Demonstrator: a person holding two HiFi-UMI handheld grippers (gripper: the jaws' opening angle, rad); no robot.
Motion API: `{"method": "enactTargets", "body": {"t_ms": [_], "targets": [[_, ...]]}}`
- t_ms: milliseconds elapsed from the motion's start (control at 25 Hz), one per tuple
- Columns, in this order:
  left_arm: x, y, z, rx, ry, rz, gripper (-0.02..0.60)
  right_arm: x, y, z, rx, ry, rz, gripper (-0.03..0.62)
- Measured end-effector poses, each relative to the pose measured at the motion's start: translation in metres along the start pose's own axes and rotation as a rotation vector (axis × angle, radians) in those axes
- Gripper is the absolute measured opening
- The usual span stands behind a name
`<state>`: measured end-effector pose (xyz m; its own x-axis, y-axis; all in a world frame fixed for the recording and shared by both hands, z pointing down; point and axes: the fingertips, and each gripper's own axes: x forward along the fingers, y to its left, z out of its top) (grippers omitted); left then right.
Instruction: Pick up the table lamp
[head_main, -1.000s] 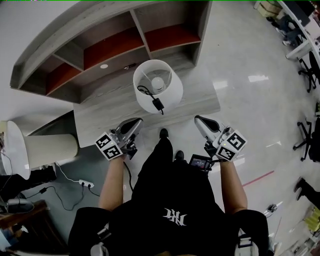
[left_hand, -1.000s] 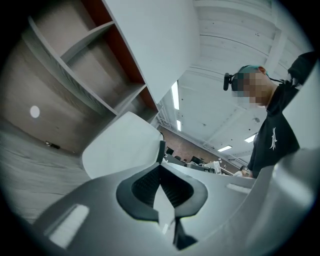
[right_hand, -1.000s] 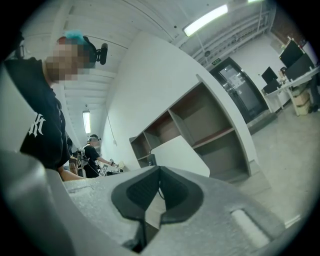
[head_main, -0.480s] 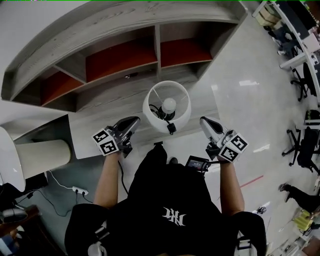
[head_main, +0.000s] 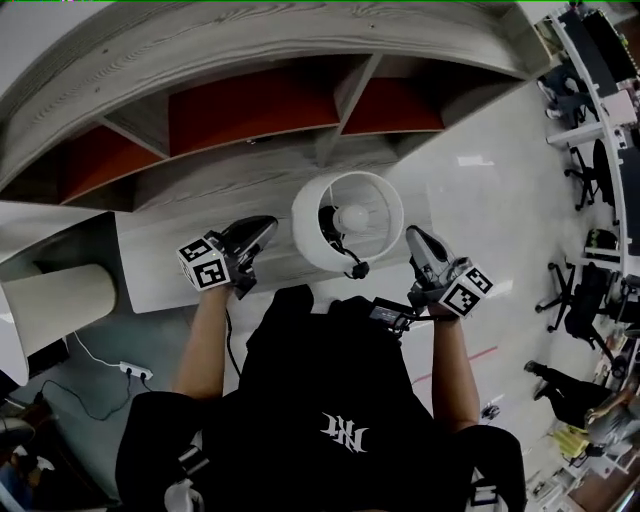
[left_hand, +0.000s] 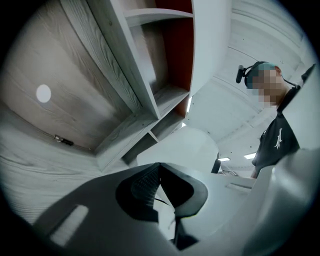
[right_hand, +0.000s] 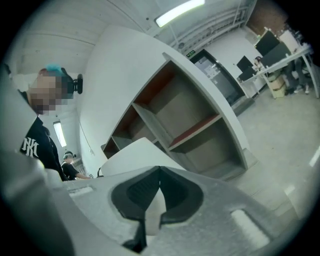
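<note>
Lamp (head_main: 347, 220) upright on table (head_main: 160, 260) beside shelf (head_main: 250, 110), between two grippers. Left gripper (head_main: 264, 226) and right gripper (head_main: 414, 236) flank shade (head_main: 312, 238), jaws fully together, holding nothing. Pickup not started: jaws must open, then grasp and lift remain.

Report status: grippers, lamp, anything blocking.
Left gripper shut, empty, left of lamp. Right gripper shut, empty, right of it. Lamp upright on desk, not held. Cord hangs over its near rim.
</note>
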<state>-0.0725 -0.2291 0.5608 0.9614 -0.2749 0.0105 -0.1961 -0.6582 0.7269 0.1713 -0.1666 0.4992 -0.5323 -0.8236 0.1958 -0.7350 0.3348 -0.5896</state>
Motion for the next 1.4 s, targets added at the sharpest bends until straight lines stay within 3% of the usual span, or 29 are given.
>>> {"method": "enactTargets", "body": {"t_ms": [200,440,720,920,1120,1400], "targets": [[0.002,0.006,-0.007,-0.025,0.005,0.001,0.003,0.006,-0.012,-0.006,0.043,0.032,0.009,0.003],[-0.003,0.017,0.003,-0.051,-0.068,0.098,0.003,0.021,-0.036,-0.008,0.077,0.113,0.068,0.003],[-0.007,0.012,0.001,-0.069,-0.174,0.14,0.02,0.021,-0.057,-0.014,0.191,0.276,0.241,0.003],[-0.003,0.004,-0.011,-0.079,-0.151,0.147,0.022,0.021,-0.069,-0.02,0.272,0.314,0.303,0.003],[-0.008,0.004,-0.017,-0.14,-0.195,0.124,0.034,0.03,-0.063,-0.026,0.32,0.316,0.381,0.005],[-0.009,0.012,-0.04,-0.296,-0.125,0.069,0.093,0.034,-0.06,-0.031,0.451,0.294,0.462,0.095]]}}
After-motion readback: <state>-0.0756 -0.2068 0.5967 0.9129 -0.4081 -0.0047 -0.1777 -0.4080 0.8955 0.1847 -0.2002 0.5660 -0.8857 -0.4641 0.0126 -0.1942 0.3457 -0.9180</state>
